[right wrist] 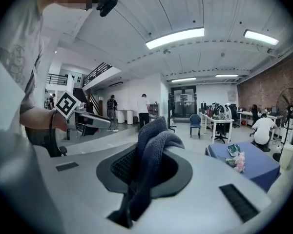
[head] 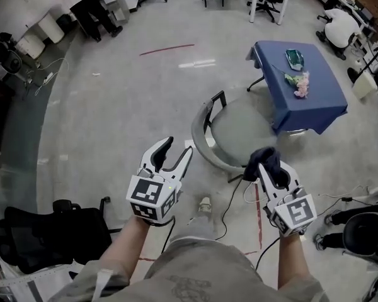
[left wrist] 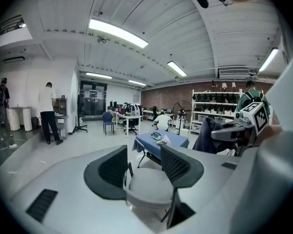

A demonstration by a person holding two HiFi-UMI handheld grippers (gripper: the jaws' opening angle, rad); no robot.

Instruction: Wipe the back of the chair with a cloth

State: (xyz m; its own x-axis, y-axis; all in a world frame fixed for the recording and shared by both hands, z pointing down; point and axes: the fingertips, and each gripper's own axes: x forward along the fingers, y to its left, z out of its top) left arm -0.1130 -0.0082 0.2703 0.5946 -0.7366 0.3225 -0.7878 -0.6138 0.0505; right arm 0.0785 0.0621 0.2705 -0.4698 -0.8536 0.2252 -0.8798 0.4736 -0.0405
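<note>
A grey office chair point(head: 236, 129) stands on the floor in front of me, its curved backrest point(head: 203, 145) on the side nearest me. My right gripper point(head: 269, 167) is shut on a dark blue cloth point(head: 264, 158), held just right of the backrest's end. In the right gripper view the cloth point(right wrist: 149, 152) bunches up between the jaws. My left gripper point(head: 175, 153) is open and empty, a little left of the backrest. In the left gripper view the chair seat point(left wrist: 146, 183) shows between the spread jaws, and the cloth point(left wrist: 207, 135) hangs at the right.
A table with a blue cover point(head: 302, 87) stands just beyond the chair and carries a few small items. A black chair point(head: 44, 231) lies at lower left. Cables point(head: 227, 200) run across the floor near my feet. People stand far off by the wall point(left wrist: 49, 113).
</note>
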